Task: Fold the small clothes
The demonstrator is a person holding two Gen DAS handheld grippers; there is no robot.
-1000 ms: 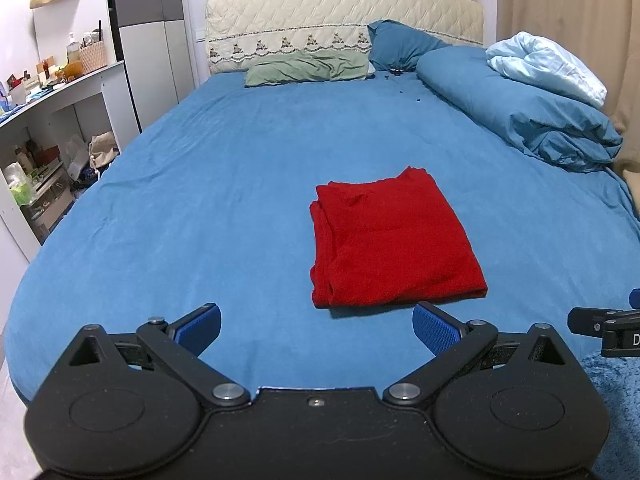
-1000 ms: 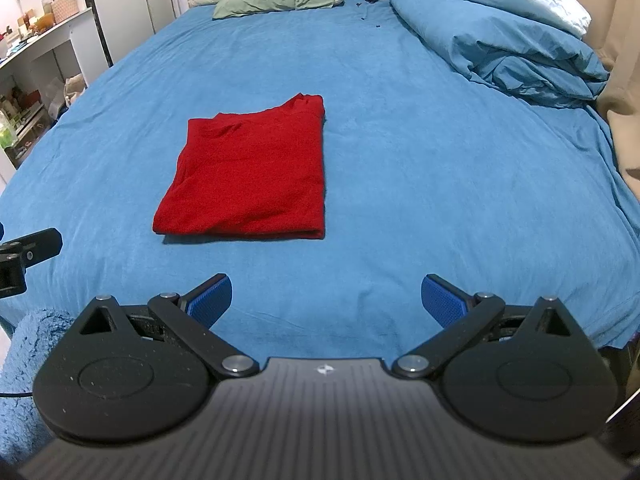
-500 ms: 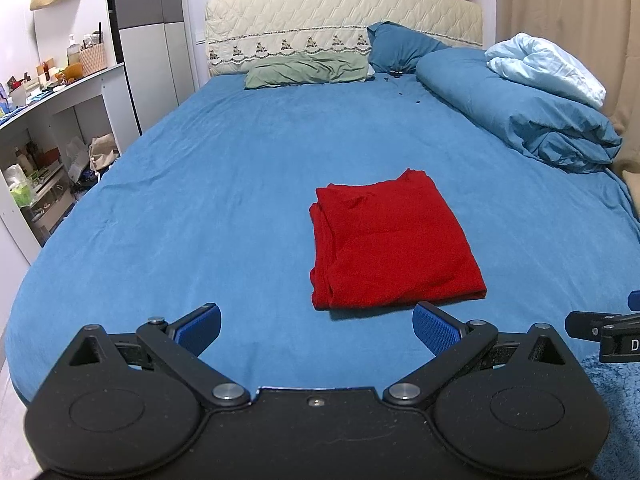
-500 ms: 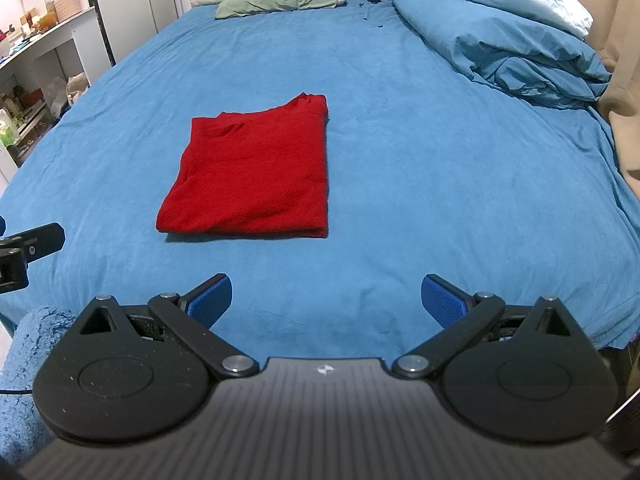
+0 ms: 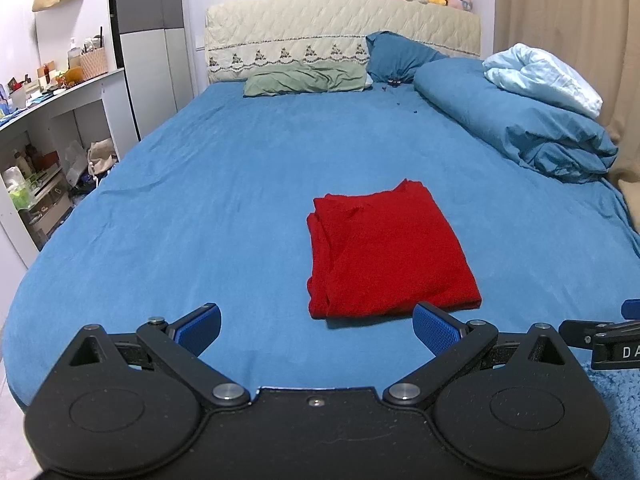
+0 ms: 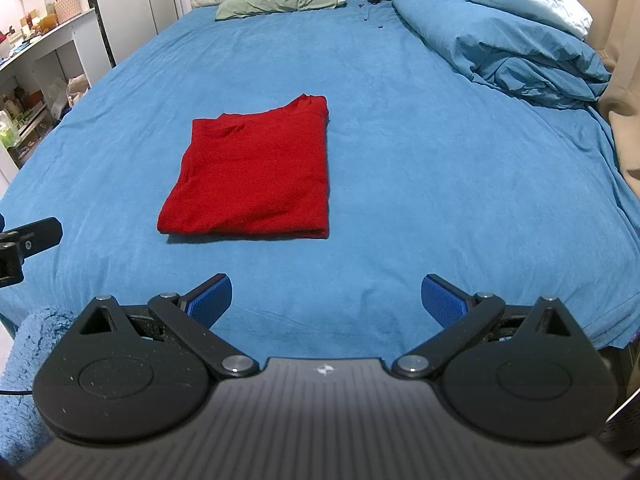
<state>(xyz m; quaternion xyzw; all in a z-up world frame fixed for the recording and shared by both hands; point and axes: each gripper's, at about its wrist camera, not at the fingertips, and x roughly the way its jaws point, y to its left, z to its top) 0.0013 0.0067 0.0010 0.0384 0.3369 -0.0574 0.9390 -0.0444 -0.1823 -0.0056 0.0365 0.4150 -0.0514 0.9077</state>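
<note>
A red garment (image 5: 386, 250) lies folded into a flat rectangle on the blue bed sheet (image 5: 224, 208). It also shows in the right wrist view (image 6: 256, 176), left of centre. My left gripper (image 5: 316, 330) is open and empty, held near the bed's front edge, with the garment just beyond its right finger. My right gripper (image 6: 326, 300) is open and empty, also near the front edge, to the right of the garment. Neither gripper touches the cloth.
A rolled blue duvet (image 5: 516, 120) with a pale blue blanket (image 5: 544, 76) lies along the bed's right side. Pillows (image 5: 308, 80) sit at the headboard. White shelves (image 5: 44, 152) with clutter stand left of the bed. A fluffy blue rug (image 6: 24, 364) lies below.
Both grippers have drifted very slightly back; the garment sits a touch lower and further right in the right wrist view. The garment itself has not moved.
</note>
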